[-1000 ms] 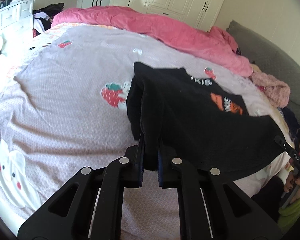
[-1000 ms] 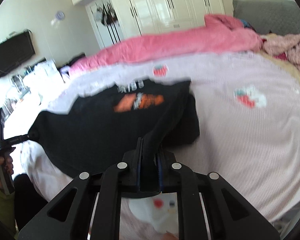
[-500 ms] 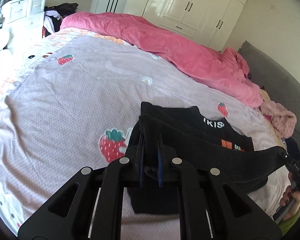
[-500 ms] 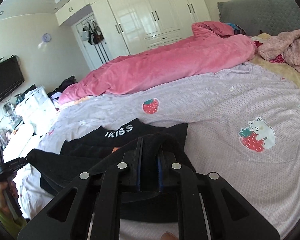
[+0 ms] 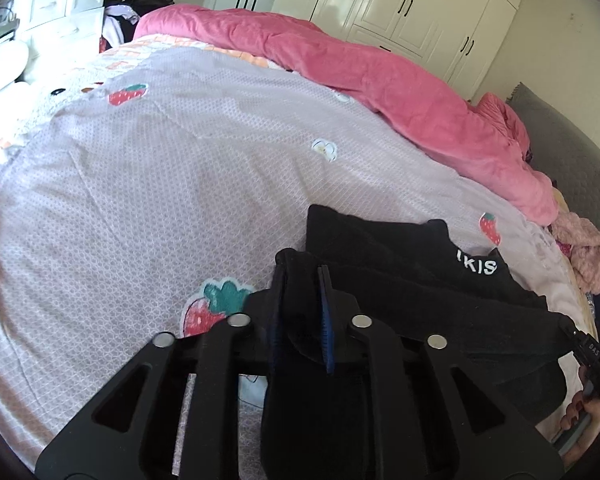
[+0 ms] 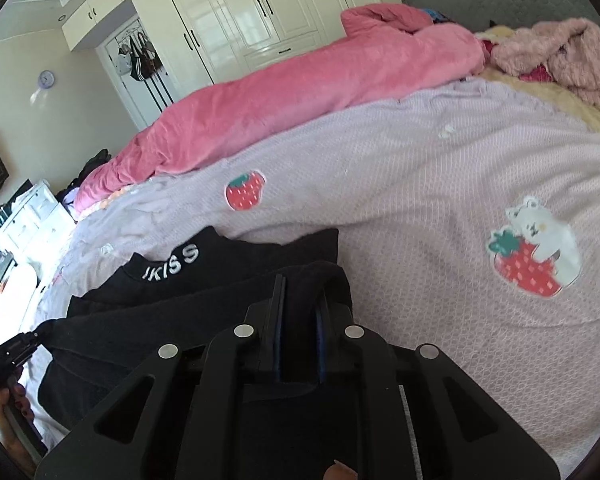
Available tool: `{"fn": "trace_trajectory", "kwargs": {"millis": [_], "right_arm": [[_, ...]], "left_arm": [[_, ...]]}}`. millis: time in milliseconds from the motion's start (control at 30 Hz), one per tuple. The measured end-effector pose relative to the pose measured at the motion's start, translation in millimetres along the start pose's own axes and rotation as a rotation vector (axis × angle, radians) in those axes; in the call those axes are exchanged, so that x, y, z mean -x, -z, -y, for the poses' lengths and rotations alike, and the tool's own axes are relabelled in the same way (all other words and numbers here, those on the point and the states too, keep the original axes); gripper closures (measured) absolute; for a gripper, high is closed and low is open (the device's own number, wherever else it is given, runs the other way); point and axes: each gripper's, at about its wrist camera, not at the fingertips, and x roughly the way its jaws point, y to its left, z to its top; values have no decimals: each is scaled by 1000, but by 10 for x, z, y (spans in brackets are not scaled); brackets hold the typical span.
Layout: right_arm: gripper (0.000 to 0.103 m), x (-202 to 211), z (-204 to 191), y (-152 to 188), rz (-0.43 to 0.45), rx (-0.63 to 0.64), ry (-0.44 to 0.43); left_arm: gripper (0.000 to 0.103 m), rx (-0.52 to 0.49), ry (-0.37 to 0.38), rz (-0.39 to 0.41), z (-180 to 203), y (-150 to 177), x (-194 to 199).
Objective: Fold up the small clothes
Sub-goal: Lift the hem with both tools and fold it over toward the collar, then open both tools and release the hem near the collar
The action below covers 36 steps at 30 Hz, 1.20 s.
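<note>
Looking along the left gripper (image 5: pixel 300 276), at the bottom middle of the left wrist view, toward a bed with a lilac cover (image 5: pixel 180 180) printed with strawberries. Lying on this cover, in the lower right of the frame, a black top (image 5: pixel 380 240), folded over on itself and showing white letters (image 5: pixel 476 267) at the collar. Just having been opening, the jaws of the left gripper: now standing a little apart, keeping a fold of the black cloth between them but not pressing on it. Stretching from there to the right edge of the frame, one edge of the top, and ending at the right gripper (image 5: pixel 592 354), with a hand (image 5: pixel 580 420) holding the handle below it.

In the right wrist view, gripping the same cloth at the bottom middle: jaws closed on a bunched black fold, with the collar lying up and to the left. Reaching to the left edge of this frame, the same stretched edge of the top.

Lying along the far side of the bed, a rumpled pink duvet (image 5: pixel 380 80). Standing behind it, at the top of the frame, a white wardrobe (image 5: pixel 400 0).
</note>
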Motion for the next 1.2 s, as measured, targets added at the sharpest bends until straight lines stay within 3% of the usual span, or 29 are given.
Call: {"fn": "trace_trajectory", "kwargs": {"millis": [100, 133, 167, 233, 333, 433, 533, 667, 767, 900, 1033, 1200], "right_arm": [[87, 2, 69, 15, -4, -38, -29], [78, 36, 71, 13, 4, -38, -36], [60, 80, 60, 12, 13, -33, -35], [51, 209, 41, 20, 50, -12, -15], [51, 401, 13, 18, 102, 37, 19], [51, 581, -134, 63, 138, 110, -6], [57, 572, -396, 145, 91, 189, -99], [67, 440, -821, 372, 2, 370, -141], [69, 308, -1024, 543, -97, 425, -203], [69, 288, -1264, 736, -154, 537, -234], [69, 158, -1330, 870, -191, 568, -177], [71, 39, -1306, 848, -165, 574, -138]], "left_arm": [[87, -15, -2, 28, 14, 0, 95], [87, -33, -15, 54, 40, -5, 162], [87, -53, -35, 82, 68, -17, 226], [87, -100, -77, 142, 132, -15, 366], [87, -149, -83, 197, 234, 3, 577], [87, -210, -79, 227, 401, 45, 694], [87, -266, -8, 159, 594, 146, 619], [87, -331, 94, 18, 865, 406, 376], [86, -446, 111, -71, 1101, 626, 236], [84, -564, 78, -104, 1247, 803, 171], [82, -554, 81, -106, 1214, 812, 111], [81, -522, 77, -74, 1140, 731, 57]]}}
